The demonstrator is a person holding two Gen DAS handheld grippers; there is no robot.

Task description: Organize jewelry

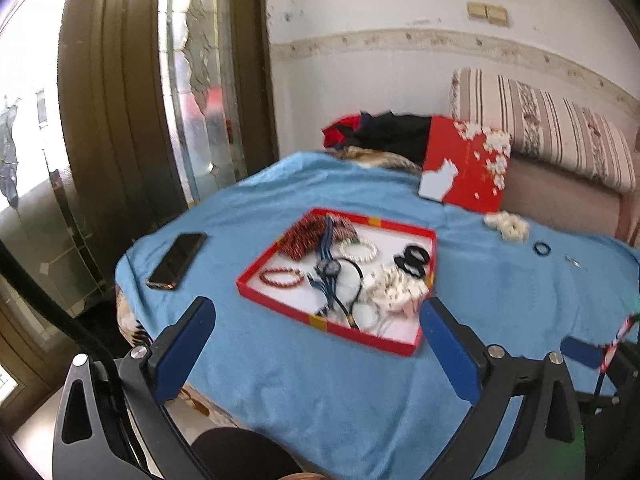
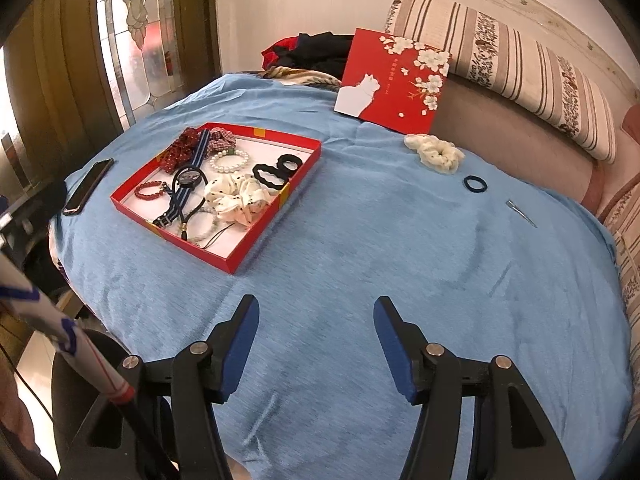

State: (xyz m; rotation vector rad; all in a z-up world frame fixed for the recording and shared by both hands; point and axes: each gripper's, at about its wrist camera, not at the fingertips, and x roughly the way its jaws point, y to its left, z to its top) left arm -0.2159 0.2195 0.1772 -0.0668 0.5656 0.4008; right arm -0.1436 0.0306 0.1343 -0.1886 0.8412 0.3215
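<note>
A red tray [image 2: 168,234] lies on the blue cloth [image 2: 360,260]. It holds a red bead bracelet [image 2: 150,191], a pearl bracelet [image 2: 230,161], black hair ties [image 2: 276,170], a dotted white scrunchie [image 2: 236,198] and a striped-strap watch [image 2: 188,178]. Loose on the cloth at the right lie a cream scrunchie [image 2: 434,152], a dark blue hair tie [image 2: 475,183] and a metal clip [image 2: 520,212]. My left gripper [image 1: 316,306] hovers just short of the tray's [image 1: 280,300] near edge, jaws wide open and empty. My right gripper [image 2: 317,301] is open over bare cloth, nothing between its fingers.
A black phone [image 2: 88,192] lies left of the tray near the cloth's edge. The red lid with a white cat [image 2: 394,76] leans on the sofa, below a striped cushion [image 2: 520,60]. Dark clothes [image 2: 316,50] are piled at the back. A glass door stands at the left.
</note>
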